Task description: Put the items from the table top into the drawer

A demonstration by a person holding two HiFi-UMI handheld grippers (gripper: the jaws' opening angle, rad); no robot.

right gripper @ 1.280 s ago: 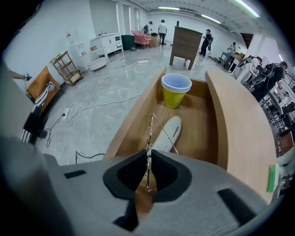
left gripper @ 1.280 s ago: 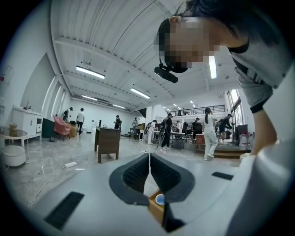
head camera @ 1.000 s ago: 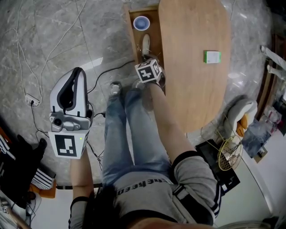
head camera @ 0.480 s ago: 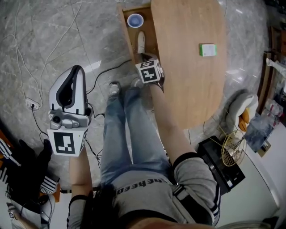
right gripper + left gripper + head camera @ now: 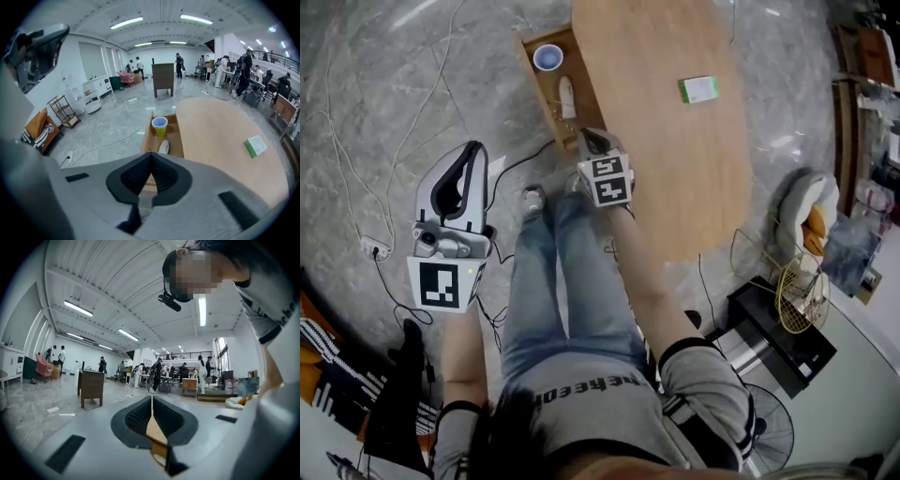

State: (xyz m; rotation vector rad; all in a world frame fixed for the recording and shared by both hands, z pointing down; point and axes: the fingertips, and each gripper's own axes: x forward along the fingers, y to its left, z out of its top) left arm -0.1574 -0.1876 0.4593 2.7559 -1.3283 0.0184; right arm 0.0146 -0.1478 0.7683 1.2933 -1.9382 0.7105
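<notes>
Item left: a small flat green-and-white box (image 5: 699,89) is seen lying on the oval wooden table top (image 5: 675,169), well apart from the open wooden drawer (image 5: 542,94).
Drawer contents: a yellow cup with a blue inside (image 5: 160,125) and a white rounded object (image 5: 163,147) are already stowed.
Handling: the box is judged light, stiff and low. Its smooth faces may slip, so a pinch across its narrow sides is advised.
Right gripper (image 5: 150,157): the jaws are pressed together on nothing, above the drawer's near end.
Left gripper (image 5: 152,401): the jaws are closed and empty, held aside over the floor.

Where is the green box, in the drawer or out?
Out. The green box lies on the tabletop, apart from the open drawer.
</notes>
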